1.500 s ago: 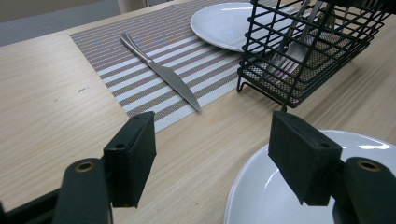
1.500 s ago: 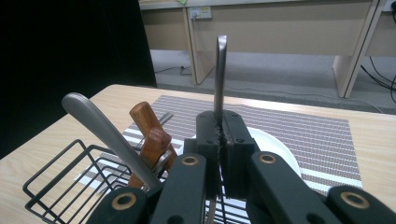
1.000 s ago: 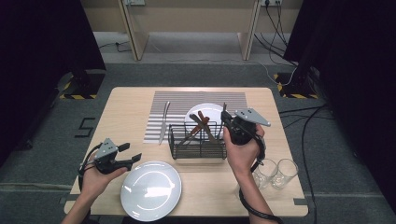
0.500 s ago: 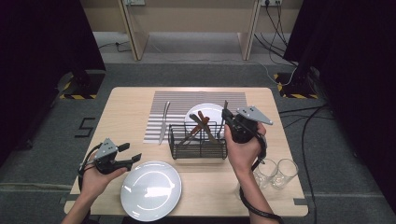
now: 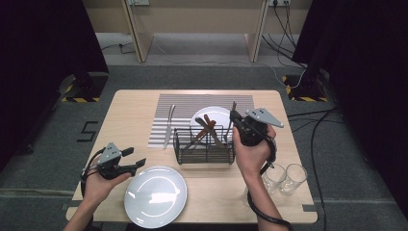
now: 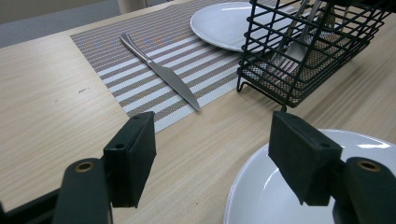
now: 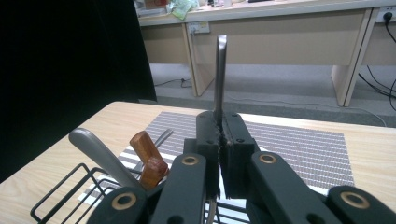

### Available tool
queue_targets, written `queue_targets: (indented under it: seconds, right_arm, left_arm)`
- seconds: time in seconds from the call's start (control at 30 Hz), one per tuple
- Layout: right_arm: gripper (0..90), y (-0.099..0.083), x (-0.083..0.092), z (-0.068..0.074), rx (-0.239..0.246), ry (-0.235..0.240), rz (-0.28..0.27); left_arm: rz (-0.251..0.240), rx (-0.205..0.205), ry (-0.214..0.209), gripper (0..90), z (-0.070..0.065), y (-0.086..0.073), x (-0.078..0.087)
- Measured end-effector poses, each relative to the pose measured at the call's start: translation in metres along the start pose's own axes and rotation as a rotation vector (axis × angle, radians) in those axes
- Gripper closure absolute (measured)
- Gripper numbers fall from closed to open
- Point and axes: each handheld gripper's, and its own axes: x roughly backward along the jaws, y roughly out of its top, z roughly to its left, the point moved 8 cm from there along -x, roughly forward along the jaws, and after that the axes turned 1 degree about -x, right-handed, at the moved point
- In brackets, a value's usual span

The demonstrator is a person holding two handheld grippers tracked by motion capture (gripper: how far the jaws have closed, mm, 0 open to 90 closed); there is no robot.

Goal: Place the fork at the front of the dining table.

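Right gripper [image 5: 236,121]: unmoved since the earlier frames, jaws clamped on a slim metal utensil handle [image 7: 220,74] that rises upright between the pads, above the black wire caddy [image 5: 204,148] at its right end. Left gripper [image 5: 137,162]: likewise unmoved, jaws apart and empty, just left of the near white plate [image 5: 155,195]. Table knife [image 5: 168,126]: flat on the striped placemat [image 5: 161,118].

Even overhead light falls on the wooden table [image 5: 134,115], leaving only faint shadows, while the room's sides sink into near black. The front white plate [image 5: 155,196] carries soft glare streaks in the high view and the left gripper view. The high view is slightly soft overall. In the right gripper view the near black jaws blur.
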Motion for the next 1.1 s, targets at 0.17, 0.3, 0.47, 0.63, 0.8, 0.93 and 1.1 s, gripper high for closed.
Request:
queue_targets:
  seconds: [0.17,0.3,0.47,0.63,0.8,0.93,1.1]
  right_arm:
    - [87.5,0.003,0.001,-0.001,0.000,-0.005,-0.005]
    - [87.5,0.004,0.001,-0.001,-0.002,-0.004,-0.009]
    - [87.5,0.007,0.001,-0.001,-0.004,-0.003,-0.015]
    - [87.5,0.009,0.001,-0.001,-0.006,-0.004,-0.019]
    - [87.5,0.011,0.001,-0.001,-0.009,-0.003,-0.025]
    - [87.5,0.014,0.002,-0.002,-0.011,-0.003,-0.030]
    - [87.4,0.017,0.003,-0.003,-0.011,-0.002,-0.041]
  left_arm:
    - [0.001,-0.001,0.000,31.8,0.000,0.000,0.000]
    - [0.000,0.000,0.000,31.8,0.000,0.000,0.000]
    - [0.000,0.001,0.001,31.8,0.000,0.000,0.000]
    - [-0.001,-0.001,0.001,31.8,0.000,0.000,0.000]
    - [-0.003,0.000,0.003,31.8,0.001,0.001,0.001]
    - [-0.002,-0.002,0.003,31.8,0.001,0.001,0.001]
    - [-0.002,-0.004,0.005,31.8,0.001,0.001,0.001]
